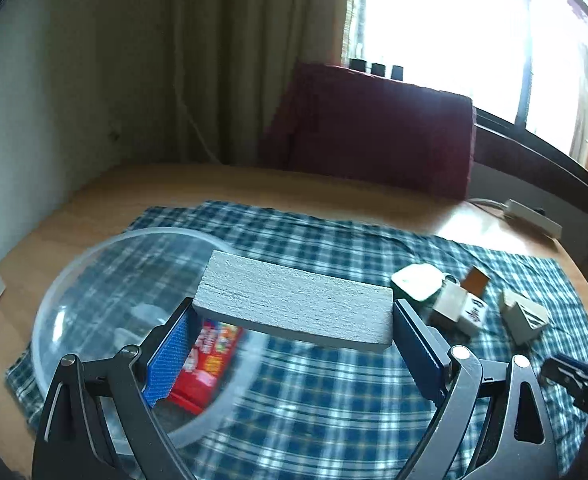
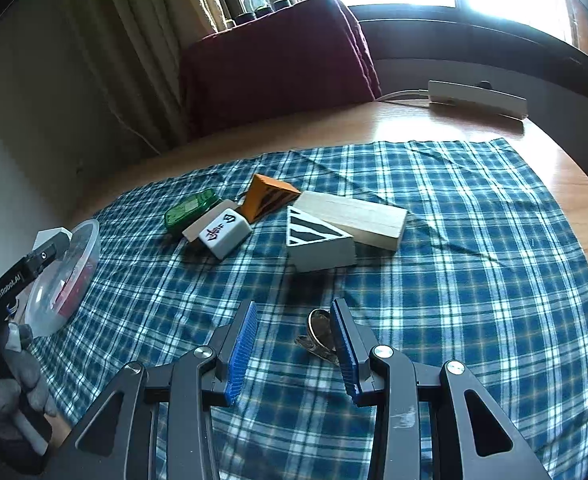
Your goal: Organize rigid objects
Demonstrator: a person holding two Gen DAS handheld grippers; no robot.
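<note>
Bowl: clear plastic bowl point(image 1: 94, 280) stands at the left on the checked cloth point(image 1: 333, 392); a red packet point(image 1: 206, 364) lies already inside it.
Left gripper: my left gripper point(image 1: 294, 320) is wide apart, and its blue pads press the two short ends of a grey-white block point(image 1: 294, 300), which I hold flat in the air, partly above the bowl rim.
Step in hand: I judge that this block goes into the bowl. I should bring it more to the left, fully over the opening, lower it beside the packet, and only then let go, so it does not hit the rim.
Middle pile: green case point(image 2: 192, 210), mahjong tile point(image 2: 224, 232), orange wedge point(image 2: 268, 196), striped white wedge point(image 2: 317, 244) and long wooden block point(image 2: 353, 218) wait near each other.
Right gripper: my right gripper point(image 2: 294, 344) is half open and holds nothing; a small metal ring-like thing point(image 2: 319, 330) lies just beside its right pad, whether touching I cannot tell.
</note>
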